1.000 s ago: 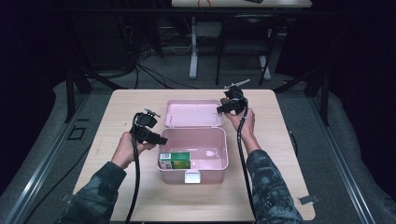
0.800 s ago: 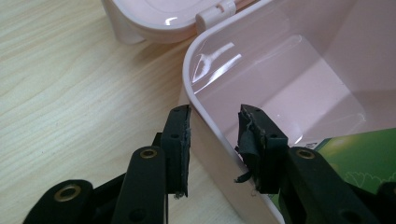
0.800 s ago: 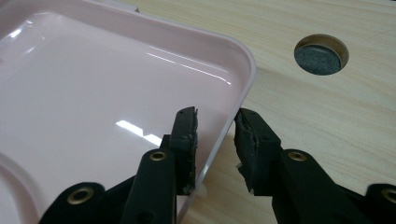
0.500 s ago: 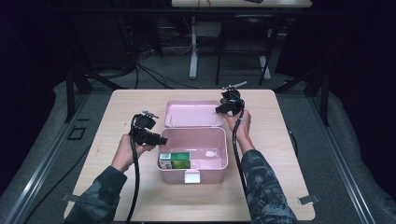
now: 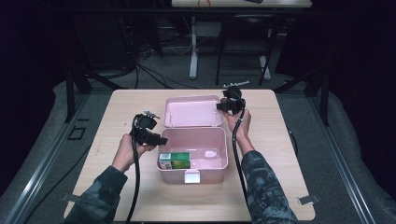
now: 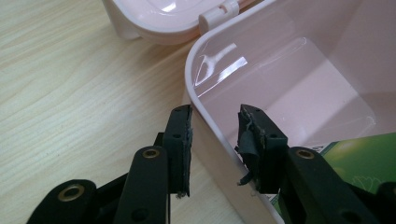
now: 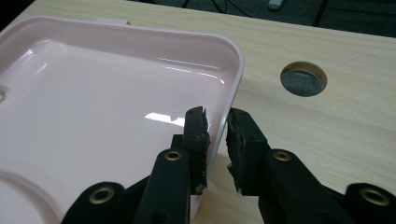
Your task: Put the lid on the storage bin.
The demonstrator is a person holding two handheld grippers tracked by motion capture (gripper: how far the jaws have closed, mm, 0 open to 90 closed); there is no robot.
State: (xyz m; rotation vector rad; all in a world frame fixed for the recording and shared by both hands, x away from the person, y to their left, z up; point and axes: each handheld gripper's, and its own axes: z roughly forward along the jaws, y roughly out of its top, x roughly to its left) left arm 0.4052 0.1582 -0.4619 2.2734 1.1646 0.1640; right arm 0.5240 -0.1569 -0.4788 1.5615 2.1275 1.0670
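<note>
An open pink box (image 5: 205,175) stands mid-table, its lid (image 5: 191,112) lying flat behind it. Inside lie a green carton (image 5: 175,161) and a small white piece (image 5: 211,153). My left gripper (image 5: 149,133) is at the box's left wall. In the left gripper view it (image 6: 215,140) is open and straddles that wall (image 6: 210,126), one jaw outside and one inside, with the carton (image 6: 359,158) at the right. My right gripper (image 5: 231,103) is at the lid's right edge. In the right gripper view it (image 7: 217,140) is shut on the lid's rim (image 7: 233,79).
The wooden table (image 5: 289,154) has bare room on both sides of the box and a round cable hole (image 7: 303,78) just right of the lid. A white latch (image 5: 191,177) hangs on the box's front. Dark floor, cables and table legs lie beyond the far edge.
The left gripper has shifted slightly toward the box's left wall. The right gripper has come down a little onto the lid's right edge.
</note>
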